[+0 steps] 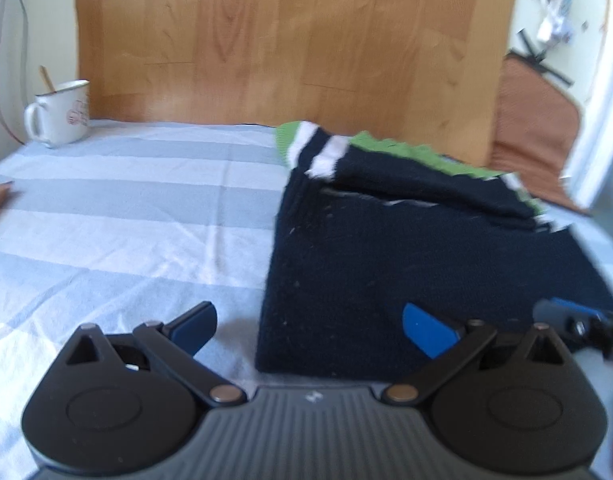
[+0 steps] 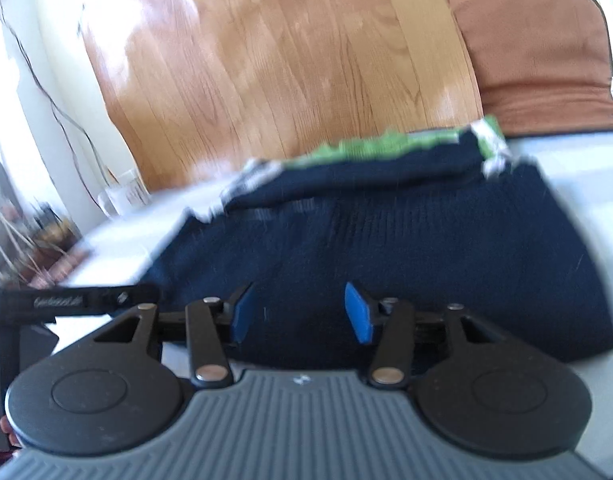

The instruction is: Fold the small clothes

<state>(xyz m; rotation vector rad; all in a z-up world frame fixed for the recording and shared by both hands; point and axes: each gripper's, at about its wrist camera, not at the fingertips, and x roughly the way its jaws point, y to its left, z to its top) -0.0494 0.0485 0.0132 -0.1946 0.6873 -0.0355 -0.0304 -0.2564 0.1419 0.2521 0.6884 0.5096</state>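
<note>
- Navy sweater (image 1: 386,264) is seen folded flat on the striped bedsheet (image 1: 126,216), green-trimmed end (with white bands) toward the wooden headboard (image 1: 286,40).
- Left hand-held gripper (image 1: 308,330): jaws spread wide, nothing held.
- Right hand-held gripper (image 2: 298,312): jaws apart, nothing clamped.

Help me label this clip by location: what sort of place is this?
Probably a bedroom at home: a striped sheet covers a bed against a wooden headboard, with a mug on it and a navy sweater being folded.

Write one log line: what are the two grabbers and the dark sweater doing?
left gripper: open, empty | right gripper: open, empty, above sweater | navy sweater: partly folded on striped cloth | mug: far corner
</note>
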